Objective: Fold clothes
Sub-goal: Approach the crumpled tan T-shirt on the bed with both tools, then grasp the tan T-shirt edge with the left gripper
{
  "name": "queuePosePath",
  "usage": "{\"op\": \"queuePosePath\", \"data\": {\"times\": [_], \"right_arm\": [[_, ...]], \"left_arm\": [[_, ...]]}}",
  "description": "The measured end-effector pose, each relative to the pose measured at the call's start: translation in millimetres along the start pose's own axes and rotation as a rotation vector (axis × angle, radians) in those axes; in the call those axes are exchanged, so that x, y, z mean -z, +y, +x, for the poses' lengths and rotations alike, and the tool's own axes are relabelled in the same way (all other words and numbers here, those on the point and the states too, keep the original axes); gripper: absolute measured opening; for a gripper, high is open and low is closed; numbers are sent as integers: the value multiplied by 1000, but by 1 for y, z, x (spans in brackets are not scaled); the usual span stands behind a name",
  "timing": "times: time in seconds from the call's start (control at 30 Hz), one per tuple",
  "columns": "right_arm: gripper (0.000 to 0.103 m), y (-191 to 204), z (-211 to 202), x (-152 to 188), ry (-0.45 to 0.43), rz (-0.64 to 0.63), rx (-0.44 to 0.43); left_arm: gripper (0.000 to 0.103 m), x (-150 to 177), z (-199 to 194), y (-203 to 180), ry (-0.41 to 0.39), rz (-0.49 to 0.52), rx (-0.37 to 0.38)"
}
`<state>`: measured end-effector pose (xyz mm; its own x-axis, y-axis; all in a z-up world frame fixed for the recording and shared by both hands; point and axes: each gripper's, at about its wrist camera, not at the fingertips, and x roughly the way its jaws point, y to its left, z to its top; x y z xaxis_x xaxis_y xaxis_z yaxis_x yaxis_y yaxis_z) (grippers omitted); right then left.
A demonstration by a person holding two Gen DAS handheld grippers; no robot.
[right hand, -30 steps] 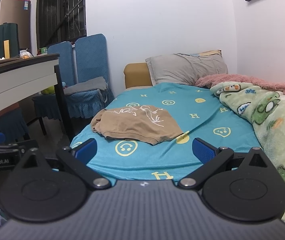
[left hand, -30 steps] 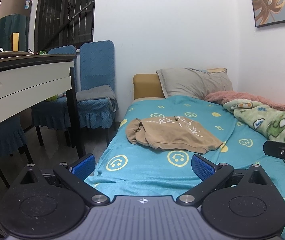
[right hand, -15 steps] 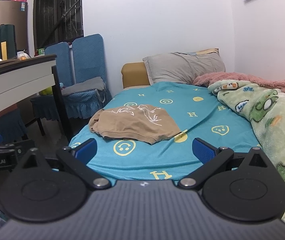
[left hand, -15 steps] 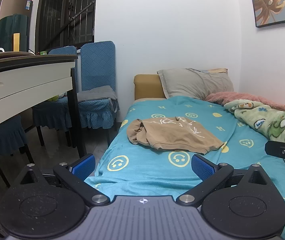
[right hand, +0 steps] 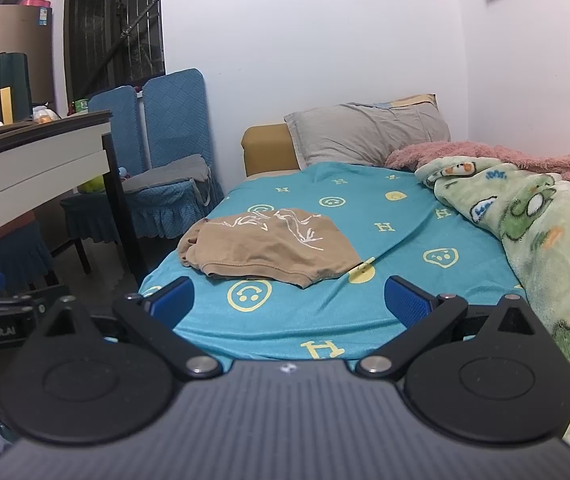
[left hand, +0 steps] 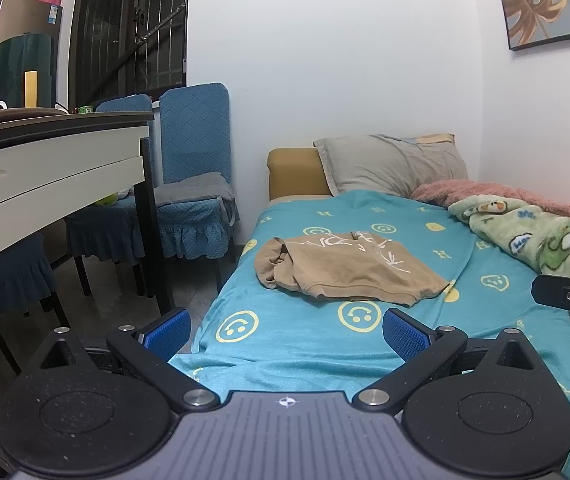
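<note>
A crumpled tan garment (left hand: 345, 268) with a white line print lies on the teal smiley-print bed sheet (left hand: 317, 336), toward the bed's left side; in the right wrist view the garment (right hand: 269, 246) sits ahead and slightly left. My left gripper (left hand: 285, 330) hovers open at the foot of the bed, short of the garment, nothing between its blue pads. My right gripper (right hand: 289, 300) is open too, also short of the garment. The right gripper's body (left hand: 569, 296) shows at the left wrist view's right edge.
A green cartoon blanket (right hand: 545, 232) and pink throw (right hand: 505, 156) pile along the bed's right side by the wall. A grey pillow (left hand: 393, 164) lies at the head. A white desk (left hand: 45, 172) and blue-covered chairs (left hand: 189, 184) stand left of the bed.
Both views have shifted slightly; the right gripper has drifted a little closer to the bed and turned a little right. Both grippers stay open and empty; the garment has not moved.
</note>
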<state>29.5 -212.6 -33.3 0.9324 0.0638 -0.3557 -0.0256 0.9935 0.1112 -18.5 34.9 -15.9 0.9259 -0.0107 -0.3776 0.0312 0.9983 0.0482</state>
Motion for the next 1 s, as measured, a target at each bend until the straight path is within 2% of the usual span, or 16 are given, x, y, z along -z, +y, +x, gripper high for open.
{"op": "queuePosePath", "data": {"times": [0.23,0.37,0.47,0.57,0.7,0.8,0.9,1.0], "right_arm": [[103,-2,-1,-2,5,22,15],[103,2,-12,-9,-86,11,58],[103,8,-21,-27,-161,8,57],[103,11,-21,-54,-223,58,67],[103,3,1,-90,-210,174,70],[103,-5,16,-106,-222,226,106],[103,-16,25,-109,-253,182,100],[103,-36,40,-99,-213,130,118]], "left_arm": [[103,-3,-1,-2,0,1,10],[103,-8,6,-12,9,8,-4],[103,-7,9,-16,5,21,-8],[103,-9,16,-22,9,38,-12],[103,-15,31,-31,11,50,-15],[103,-20,47,-34,32,72,-2],[103,-25,66,-36,62,105,12],[103,-29,95,-41,112,153,44]]}}
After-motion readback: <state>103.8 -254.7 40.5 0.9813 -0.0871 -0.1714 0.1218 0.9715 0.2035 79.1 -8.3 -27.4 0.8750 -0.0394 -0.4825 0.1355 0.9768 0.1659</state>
